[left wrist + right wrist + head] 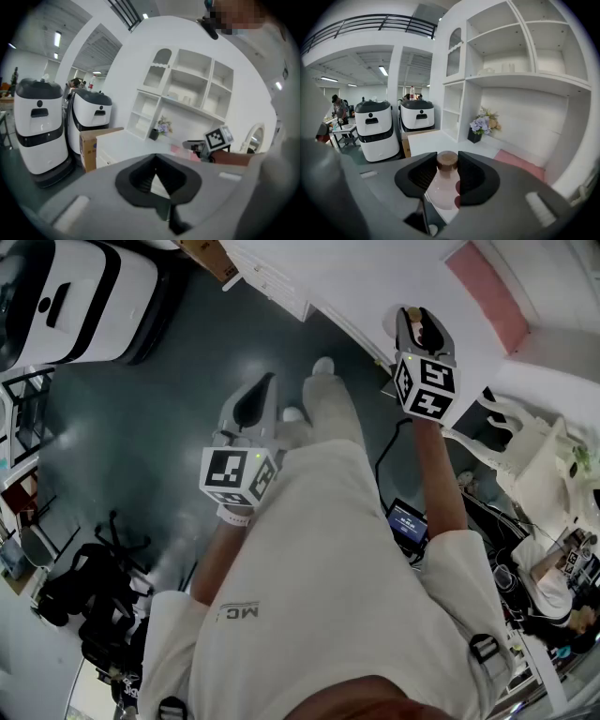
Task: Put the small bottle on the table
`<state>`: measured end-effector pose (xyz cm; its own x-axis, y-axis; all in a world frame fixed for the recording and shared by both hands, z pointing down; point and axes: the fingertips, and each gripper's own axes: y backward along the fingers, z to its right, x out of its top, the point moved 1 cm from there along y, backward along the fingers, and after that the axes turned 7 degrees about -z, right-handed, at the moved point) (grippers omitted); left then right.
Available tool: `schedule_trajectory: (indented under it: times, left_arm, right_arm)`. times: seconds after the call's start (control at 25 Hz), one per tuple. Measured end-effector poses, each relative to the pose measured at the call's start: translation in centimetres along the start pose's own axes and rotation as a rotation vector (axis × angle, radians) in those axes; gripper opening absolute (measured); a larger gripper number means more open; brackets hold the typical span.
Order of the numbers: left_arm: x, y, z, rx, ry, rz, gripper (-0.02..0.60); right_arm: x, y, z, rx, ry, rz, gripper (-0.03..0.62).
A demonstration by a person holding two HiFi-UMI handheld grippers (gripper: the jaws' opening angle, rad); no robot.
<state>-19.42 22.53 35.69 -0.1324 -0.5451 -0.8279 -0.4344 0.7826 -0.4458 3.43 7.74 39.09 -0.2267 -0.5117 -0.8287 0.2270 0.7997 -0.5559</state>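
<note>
A person grips the small bottle (440, 190), brown-capped, in the right tongs (447, 160), jaws clamped on its neck, seemingly to keep it upright for setting down on the white worktop (433, 140) ahead; the bottle sits between the pads, cap at their tips, held in the air near the worktop's edge, while the left tongs (154, 164) are closed on nothing alongside

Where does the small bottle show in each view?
Head view: upper right, small bottle between the right gripper's jaws.
Left gripper view: cannot be made out.
Right gripper view: lower centre, gripped between the jaws.
Shared landmark: the pink mat.
</note>
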Motion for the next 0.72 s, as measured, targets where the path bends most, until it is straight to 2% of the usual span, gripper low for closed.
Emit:
schedule_trajectory:
  times: [0.16, 0.32, 0.48, 0.72]
  left_arm:
    - [-1.7, 1.8, 6.1, -0.043, -0.012, -0.007, 0.000]
    - [-2.1, 1.3, 9.7, -0.067, -0.020, -0.007, 0.000]
    - [-1.6, 0.9, 12.9, -0.074, -0.056, 0.007, 0.000]
    - [-1.8, 1.3, 16.3, -0.053, -0.098, 0.017, 0.000]
  right_arm:
    - [-4.2, 8.7, 2.5, -0.008, -0.033, -0.035, 0.138]
    - [-6.5, 14.1, 4.3, -0.014, -0.075, -0.040, 0.138]
    - [-7.6, 17.2, 6.2, -0.006, -0.114, -0.016, 0.138]
    - [-8.3, 18.8, 8.4, 0.014, -0.151, 0.027, 0.138]
